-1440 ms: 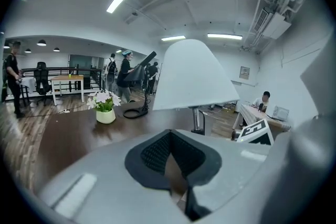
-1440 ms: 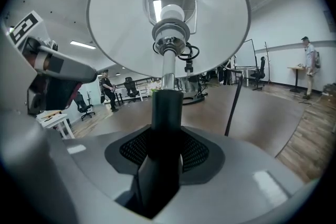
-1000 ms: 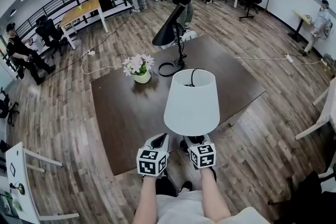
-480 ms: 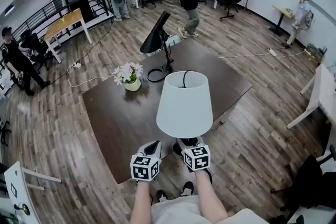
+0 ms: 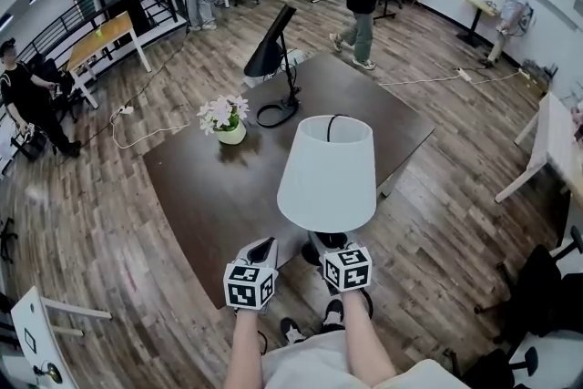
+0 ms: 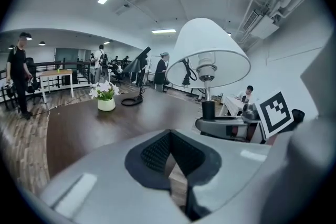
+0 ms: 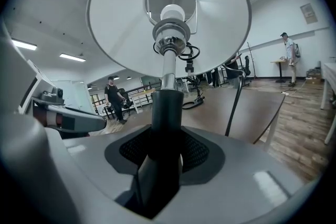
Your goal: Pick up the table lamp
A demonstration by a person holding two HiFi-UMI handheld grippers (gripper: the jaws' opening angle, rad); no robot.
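Right gripper [image 7: 164,161]: I have fingers clamped on dark metal stem [image 7: 167,107] of white-shaded table lamp [image 5: 326,173]. Lamp upright at near edge of dark brown wooden tabletop [image 5: 209,196]. Left gripper [image 6: 170,159]: fingers together, empty. Lamp likely top-heavy, shade fragile, stem stiff: grip low.

The table lamp [image 5: 328,173] has a matt white shade [image 7: 121,23], cloth-like by appearance, and its stem [image 7: 167,68] is bright polished metal above and matt black below. The right gripper [image 7: 164,157] and left gripper [image 6: 172,160] have smooth grey plastic shells with a faint sheen and dark, rough-textured pads [image 6: 155,153]. The table [image 5: 219,196] is dark, smooth, satin wood-look; the floor [image 5: 100,223] is grained wood planking.
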